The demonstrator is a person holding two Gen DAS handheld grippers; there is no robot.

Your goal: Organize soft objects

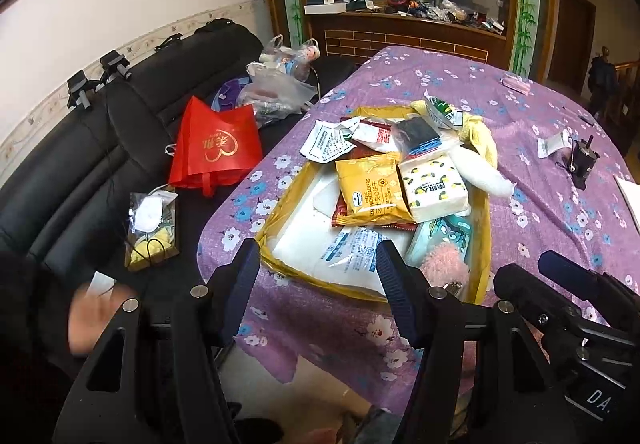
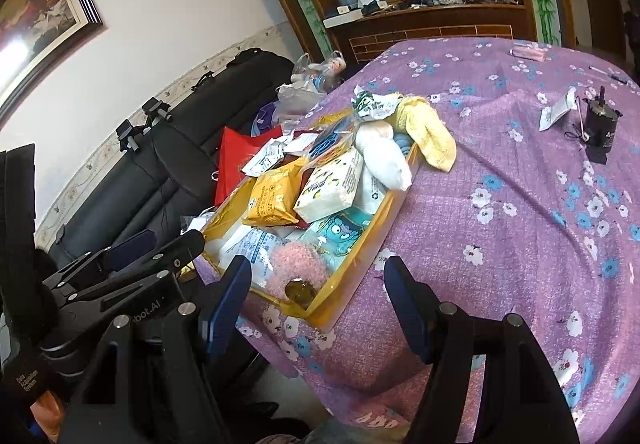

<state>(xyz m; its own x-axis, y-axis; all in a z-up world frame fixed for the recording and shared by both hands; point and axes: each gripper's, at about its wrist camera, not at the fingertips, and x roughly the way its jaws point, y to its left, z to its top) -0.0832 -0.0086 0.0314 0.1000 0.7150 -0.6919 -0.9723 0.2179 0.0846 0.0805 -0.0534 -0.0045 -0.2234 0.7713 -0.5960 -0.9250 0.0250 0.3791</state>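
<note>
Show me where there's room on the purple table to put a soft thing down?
Bare purple cloth lies between the yellow tray and the small black pot, and along the near edge. The far cloth up to the pink packet is also free. The tray itself is crowded, heaped with packets, a yellow towel and a pink fluffy thing.

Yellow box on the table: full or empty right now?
Full. The yellow box is heaped above its rim with a cracker packet, tissue pack and pink fluffy item.
</note>
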